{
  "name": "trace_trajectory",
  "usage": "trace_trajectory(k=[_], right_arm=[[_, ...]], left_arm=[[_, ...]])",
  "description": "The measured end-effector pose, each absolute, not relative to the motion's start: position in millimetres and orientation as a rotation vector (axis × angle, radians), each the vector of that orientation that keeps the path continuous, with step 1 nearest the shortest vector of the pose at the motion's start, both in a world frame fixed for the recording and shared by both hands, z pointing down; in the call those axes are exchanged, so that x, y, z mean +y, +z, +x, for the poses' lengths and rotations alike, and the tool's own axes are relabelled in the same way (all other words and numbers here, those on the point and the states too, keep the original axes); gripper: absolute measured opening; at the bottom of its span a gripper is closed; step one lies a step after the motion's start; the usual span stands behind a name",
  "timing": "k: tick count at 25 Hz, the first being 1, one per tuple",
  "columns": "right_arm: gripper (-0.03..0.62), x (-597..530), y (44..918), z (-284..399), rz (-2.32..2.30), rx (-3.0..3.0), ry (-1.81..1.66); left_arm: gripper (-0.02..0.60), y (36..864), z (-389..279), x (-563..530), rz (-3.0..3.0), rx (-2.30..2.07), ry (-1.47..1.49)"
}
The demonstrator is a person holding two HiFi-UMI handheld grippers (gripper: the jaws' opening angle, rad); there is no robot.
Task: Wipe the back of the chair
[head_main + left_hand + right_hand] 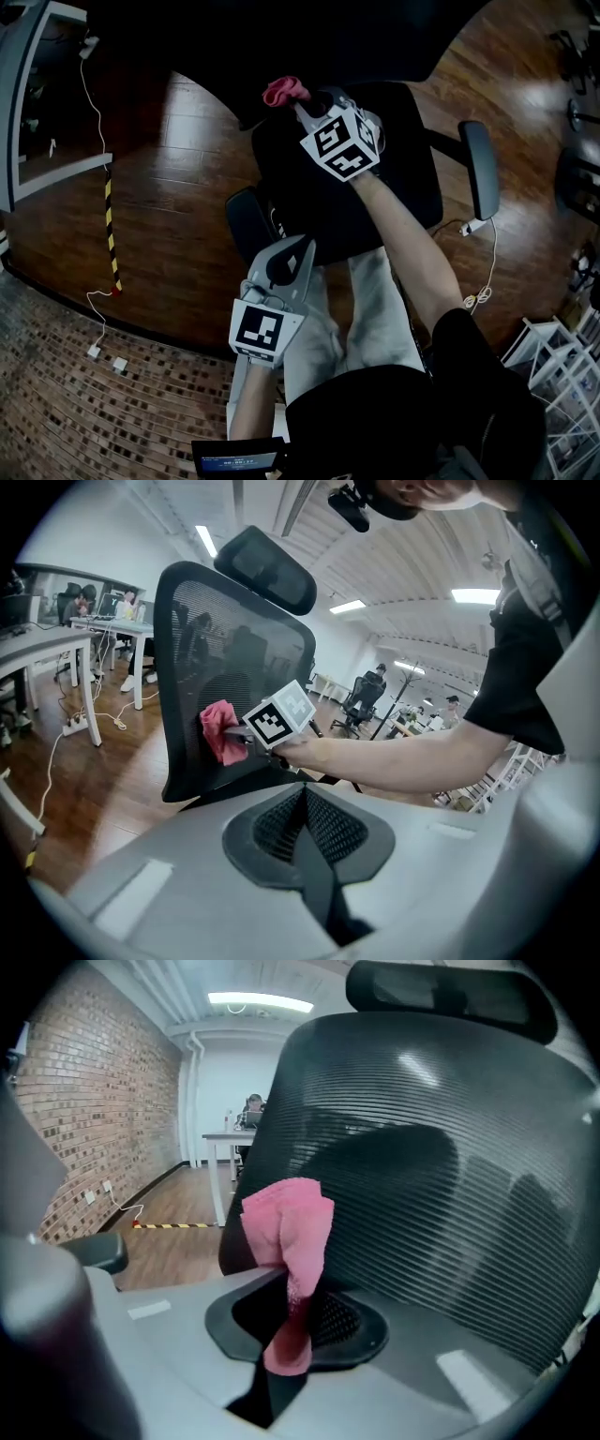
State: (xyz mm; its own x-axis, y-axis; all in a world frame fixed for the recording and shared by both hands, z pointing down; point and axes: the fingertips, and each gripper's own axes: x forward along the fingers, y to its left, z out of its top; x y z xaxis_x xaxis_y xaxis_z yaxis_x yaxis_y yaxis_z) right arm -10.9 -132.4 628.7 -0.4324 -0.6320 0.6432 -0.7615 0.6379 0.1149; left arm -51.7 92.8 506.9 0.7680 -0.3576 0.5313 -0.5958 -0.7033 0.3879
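Note:
A black mesh office chair (375,159) stands in front of me, its mesh back (225,667) (441,1194) upright with a headrest on top. My right gripper (300,101) (234,738) is shut on a pink cloth (285,91) (221,731) (286,1241), which is pressed against the lower part of the chair back. The left gripper (281,272) hangs low beside the chair's left armrest (248,225); its jaws are shut with nothing between them.
Dark wood floor (178,187) surrounds the chair. A yellow-black striped cable cover (111,234) and white power cords (94,103) lie at left beside a brick-patterned strip (112,403). The right armrest (480,169) juts out. Desks, chairs and people fill the office behind (103,621).

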Motion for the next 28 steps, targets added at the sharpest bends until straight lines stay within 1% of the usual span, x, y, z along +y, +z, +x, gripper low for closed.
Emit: trace_trajectory(k=[7, 14, 20, 28], right_arm=[[0.044, -135, 633, 67, 1.198, -2.114, 0.276], [0.044, -140, 635, 160, 1.388, -1.993, 0.371], [0.044, -134, 635, 213, 1.476, -1.926, 0.408], [0.044, -121, 635, 277, 1.703, -1.708, 0.497]], left_arm=[[-0.006, 504, -15, 93, 2.42, -0.65, 0.596], [-0.006, 505, 20, 89, 2.439, -0.59, 0.626], [-0.006, 506, 46, 92, 2.452, -0.545, 0.644], [-0.006, 506, 54, 95, 2.456, -0.515, 0.651]])
